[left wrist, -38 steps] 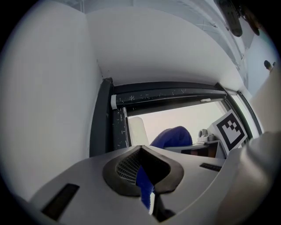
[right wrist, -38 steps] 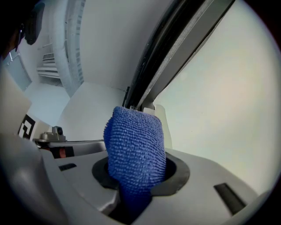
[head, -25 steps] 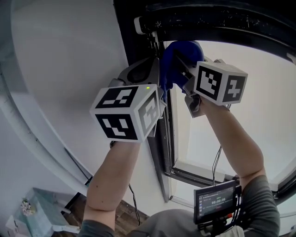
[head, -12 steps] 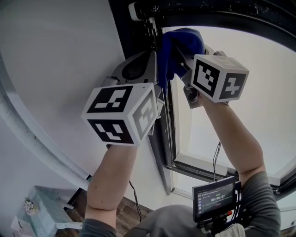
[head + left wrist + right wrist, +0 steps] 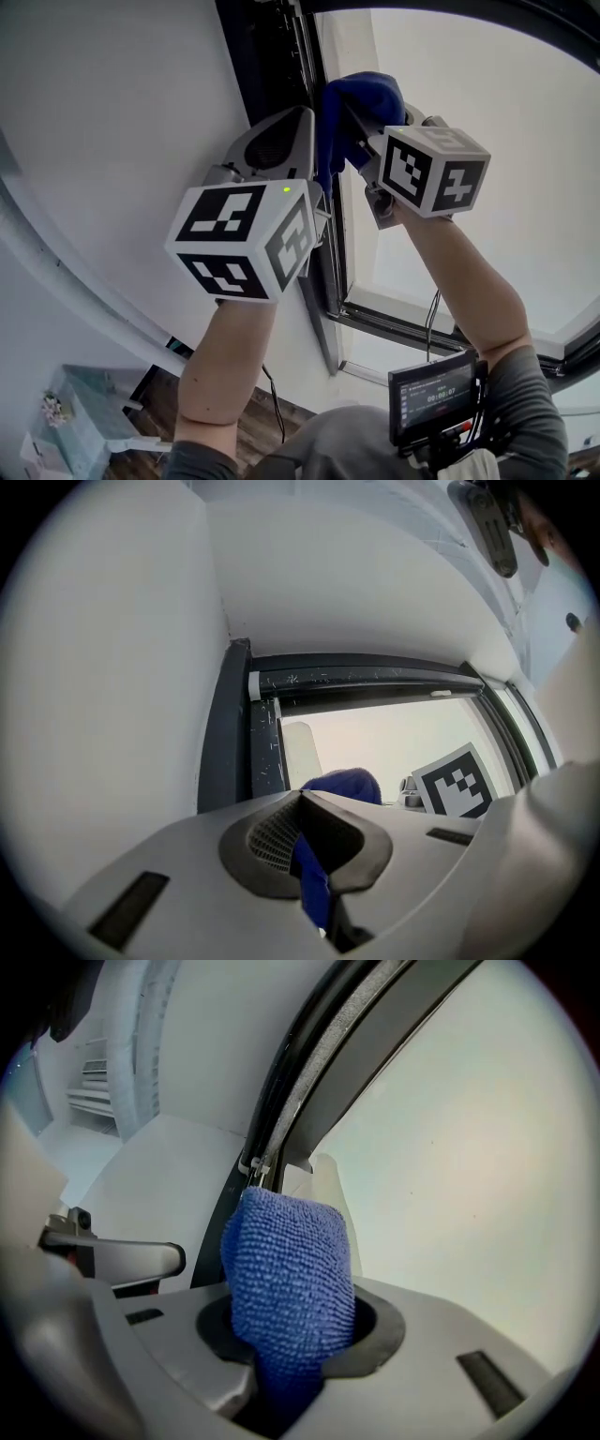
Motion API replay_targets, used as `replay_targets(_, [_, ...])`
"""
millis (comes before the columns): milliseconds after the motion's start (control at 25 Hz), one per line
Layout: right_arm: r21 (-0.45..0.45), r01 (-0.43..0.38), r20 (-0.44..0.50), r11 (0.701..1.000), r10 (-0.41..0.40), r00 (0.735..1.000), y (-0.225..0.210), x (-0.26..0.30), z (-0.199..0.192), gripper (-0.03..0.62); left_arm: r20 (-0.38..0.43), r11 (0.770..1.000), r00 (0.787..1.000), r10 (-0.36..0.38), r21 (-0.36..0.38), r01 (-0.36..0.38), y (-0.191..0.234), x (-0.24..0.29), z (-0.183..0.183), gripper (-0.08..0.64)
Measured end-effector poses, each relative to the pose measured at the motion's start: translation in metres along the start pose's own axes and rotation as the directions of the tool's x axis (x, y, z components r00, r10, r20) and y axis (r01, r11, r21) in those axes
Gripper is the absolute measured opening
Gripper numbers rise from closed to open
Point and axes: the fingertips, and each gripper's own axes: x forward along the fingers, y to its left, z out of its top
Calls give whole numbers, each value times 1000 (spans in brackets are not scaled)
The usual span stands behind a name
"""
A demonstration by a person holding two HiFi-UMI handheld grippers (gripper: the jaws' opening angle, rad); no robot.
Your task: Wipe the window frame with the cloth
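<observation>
A blue cloth point(image 5: 361, 98) is bunched against the dark window frame point(image 5: 272, 56), high up on its upright bar. My right gripper point(image 5: 364, 117) is shut on the cloth point(image 5: 286, 1279), which bulges out past its jaws and rests by the frame's edge point(image 5: 300, 1082). My left gripper point(image 5: 314, 127) sits close beside it on the left, shut on a thin fold of the same cloth point(image 5: 309, 888). In the left gripper view the frame's top corner point(image 5: 251, 682) lies ahead, with the cloth's bulk point(image 5: 342, 785) and the right gripper's marker cube point(image 5: 459, 780) beyond the jaws.
A white wall point(image 5: 122, 103) runs left of the frame and bright glass point(image 5: 497, 103) right of it. The frame's lower bar point(image 5: 403, 328) crosses under my arms. A small monitor point(image 5: 436, 398) hangs at my chest. Pale blue furniture point(image 5: 66, 422) stands on the wood floor far below.
Both grippers and the cloth now sit lower on the upright bar, away from the top corner. The frame's top bar has left the head view.
</observation>
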Motion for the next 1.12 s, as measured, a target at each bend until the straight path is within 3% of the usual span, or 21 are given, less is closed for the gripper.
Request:
replay_targets(560, [52, 17, -129, 998, -10, 992, -12, -20, -94, 132, -41, 999, 999, 27, -16, -28, -10, -18, -60, 9])
replay_targets(800, [50, 43, -169, 998, -34, 985, -18, -31, -132, 132, -110, 999, 993, 47, 3, -47, -14, -27, -98, 9])
replay_targets(1120, [55, 71, -208, 996, -58, 976, -15, -47, -165, 132, -132, 999, 991, 24, -35, -29, -20, -44, -135, 9])
